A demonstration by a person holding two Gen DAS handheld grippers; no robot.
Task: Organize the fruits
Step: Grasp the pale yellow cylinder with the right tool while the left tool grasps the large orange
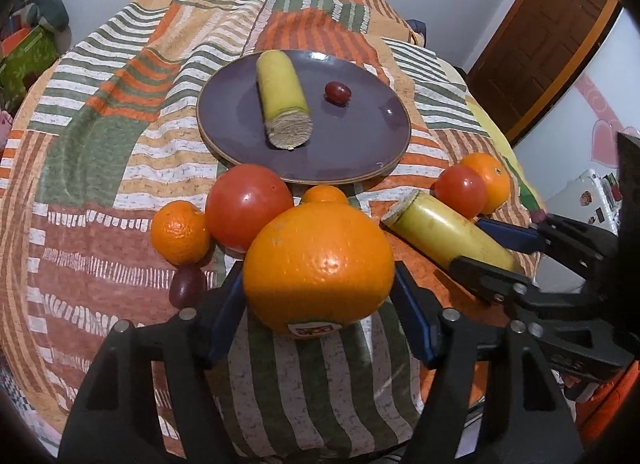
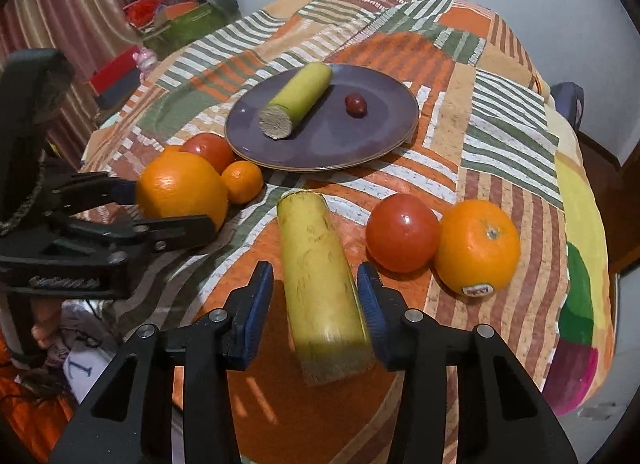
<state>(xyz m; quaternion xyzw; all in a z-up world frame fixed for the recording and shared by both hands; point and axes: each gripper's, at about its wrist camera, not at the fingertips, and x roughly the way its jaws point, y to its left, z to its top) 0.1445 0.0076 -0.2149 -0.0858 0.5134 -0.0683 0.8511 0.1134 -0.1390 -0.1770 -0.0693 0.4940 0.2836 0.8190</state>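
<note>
My left gripper (image 1: pixel 320 300) is shut on a large orange (image 1: pixel 318 264), also seen from the right wrist (image 2: pixel 182 187). My right gripper (image 2: pixel 316 304) is open around a yellow banana half (image 2: pixel 320 276); the right pad touches it and a gap shows on the left. It also shows in the left wrist view (image 1: pixel 448 234). A purple plate (image 1: pixel 360 151) holds another banana half (image 1: pixel 282 97) and a red grape (image 1: pixel 338 93).
On the striped cloth lie a tomato (image 1: pixel 248 209), a small mandarin (image 1: pixel 180 232), another mandarin (image 1: pixel 324 195), a grape (image 1: pixel 186 284), and to the right a tomato (image 2: pixel 402 232) and an orange (image 2: pixel 478 246). Clutter stands at the far left.
</note>
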